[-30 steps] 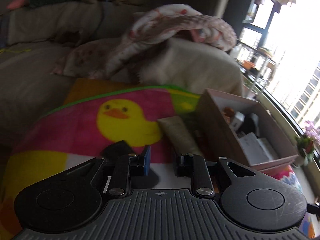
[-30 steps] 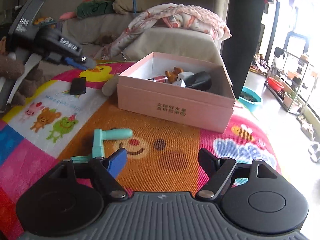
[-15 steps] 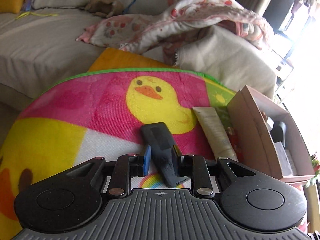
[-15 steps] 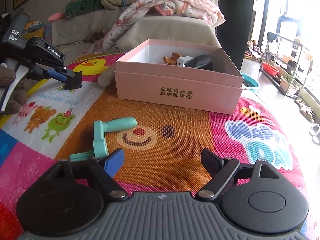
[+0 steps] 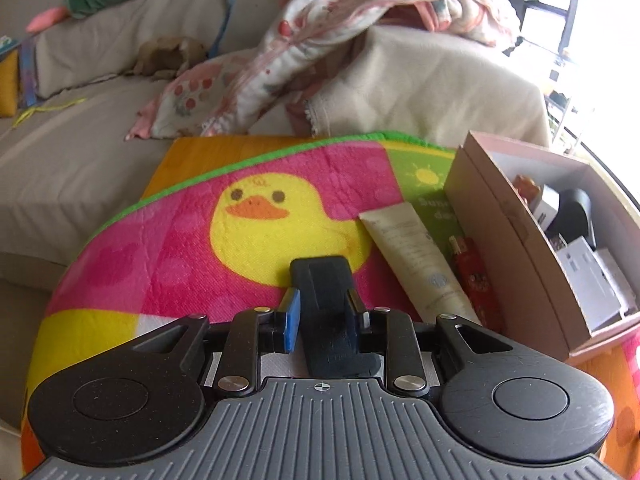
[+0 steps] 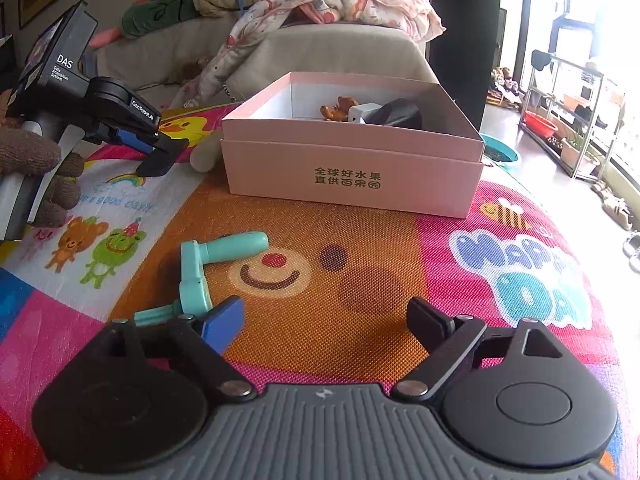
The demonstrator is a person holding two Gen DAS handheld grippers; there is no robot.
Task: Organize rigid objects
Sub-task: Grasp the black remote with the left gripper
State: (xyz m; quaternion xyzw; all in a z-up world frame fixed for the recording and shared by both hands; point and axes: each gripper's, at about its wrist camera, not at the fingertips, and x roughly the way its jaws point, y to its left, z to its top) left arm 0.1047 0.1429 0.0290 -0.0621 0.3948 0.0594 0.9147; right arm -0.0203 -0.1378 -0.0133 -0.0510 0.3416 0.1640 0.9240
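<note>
My left gripper (image 5: 322, 316) is shut on a flat black object (image 5: 326, 312) and holds it just above the mat; the same gripper (image 6: 160, 148) and black object (image 6: 162, 159) show in the right wrist view, left of the pink box (image 6: 352, 176). The box (image 5: 520, 264) holds a brown figure (image 6: 336, 109), a white item and a black item (image 6: 400, 114). A cream tube (image 5: 416, 256) and a red item (image 5: 470, 268) lie beside the box. My right gripper (image 6: 324, 324) is open and empty above the mat, with a teal crank handle (image 6: 204, 264) just left of it.
The colourful play mat (image 6: 360, 272) covers the surface. A sofa with blankets (image 5: 360, 32) and plush toys stands behind. A shelf rack (image 6: 568, 120) and a teal basin (image 6: 498, 152) stand on the floor to the right.
My left gripper closed on the black object and lifted it off the mat, moving a little toward the box. The right gripper stayed open near the teal handle.
</note>
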